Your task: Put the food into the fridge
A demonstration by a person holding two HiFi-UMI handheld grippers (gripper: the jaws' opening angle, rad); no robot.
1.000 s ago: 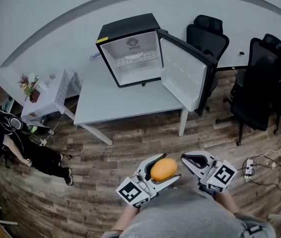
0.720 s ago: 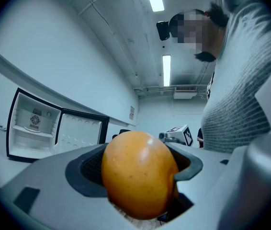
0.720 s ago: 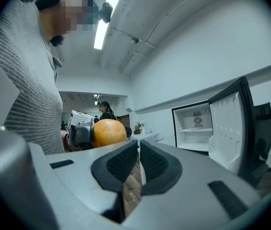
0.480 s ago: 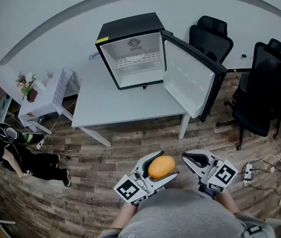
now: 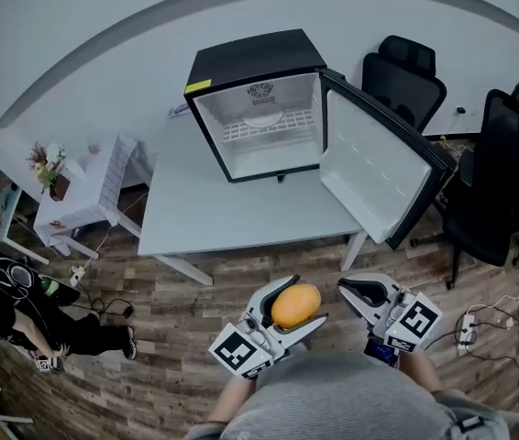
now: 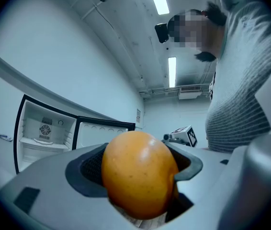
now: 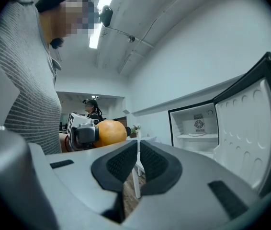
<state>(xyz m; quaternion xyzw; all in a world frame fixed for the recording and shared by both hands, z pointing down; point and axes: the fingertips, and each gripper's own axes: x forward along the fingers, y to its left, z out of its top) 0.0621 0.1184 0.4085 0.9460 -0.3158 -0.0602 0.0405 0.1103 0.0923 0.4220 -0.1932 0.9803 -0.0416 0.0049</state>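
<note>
My left gripper [image 5: 289, 312] is shut on an orange mango [image 5: 296, 305], held low in front of my body; the fruit [image 6: 138, 174] fills the space between its jaws. My right gripper [image 5: 358, 293] is beside it, shut and empty, its pads nearly touching [image 7: 136, 169]. The small black fridge [image 5: 259, 108] stands on a white table [image 5: 232, 200] ahead, its door [image 5: 383, 186] swung open to the right. Inside are a wire shelf and a white plate [image 5: 264, 117]. The mango [image 7: 110, 132] also shows at left in the right gripper view.
Black office chairs [image 5: 406, 76] stand right of the table, one [image 5: 502, 172] close to the fridge door. A small white side table with flowers [image 5: 81, 186] is at left. A person in black [image 5: 3, 305] crouches on the wooden floor at far left. Cables and a power strip [image 5: 469, 333] lie at right.
The fridge and table have shifted right and grown slightly nearer in the head view; the door shows wider. Both grippers keep their positions and the left keeps the mango.
</note>
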